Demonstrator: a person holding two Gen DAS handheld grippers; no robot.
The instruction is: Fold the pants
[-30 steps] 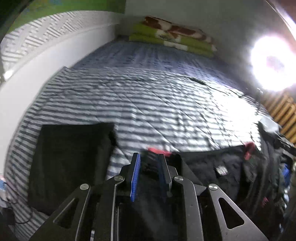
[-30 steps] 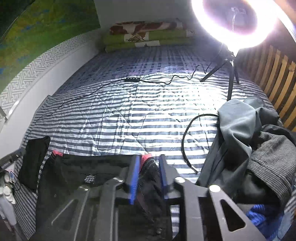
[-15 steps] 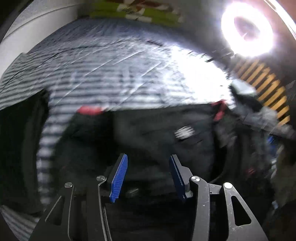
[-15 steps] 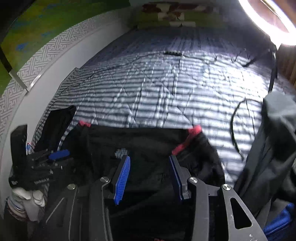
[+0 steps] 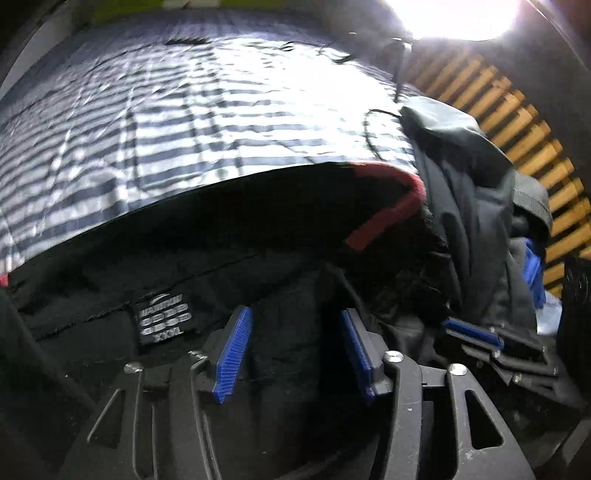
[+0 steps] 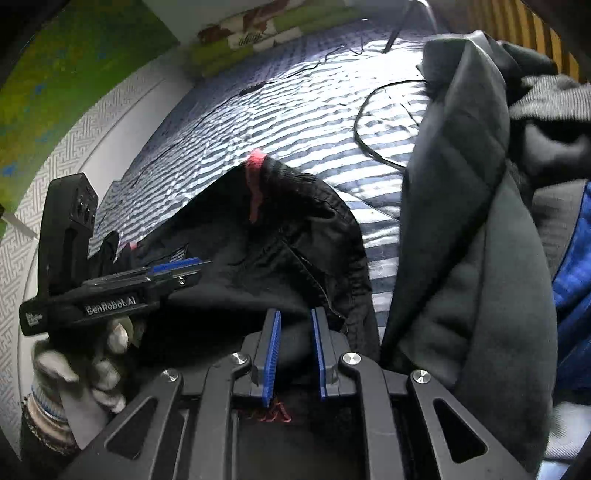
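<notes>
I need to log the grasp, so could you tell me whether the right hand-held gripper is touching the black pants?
Touching. In the right wrist view, black pants fabric fills the gap as the closing right hand-held gripper pinches it.

We see a bed w/ blue-white striped sheet (image 5: 229, 122), wooden slat rail (image 5: 517, 122) on its right side. Bright lamp (image 5: 454, 14) glares at top right, its stand on the sheet. Left wall (image 6: 74, 81): green upper part, grey patterned band below. Folded green blankets (image 6: 258, 29) at the far end.
</notes>
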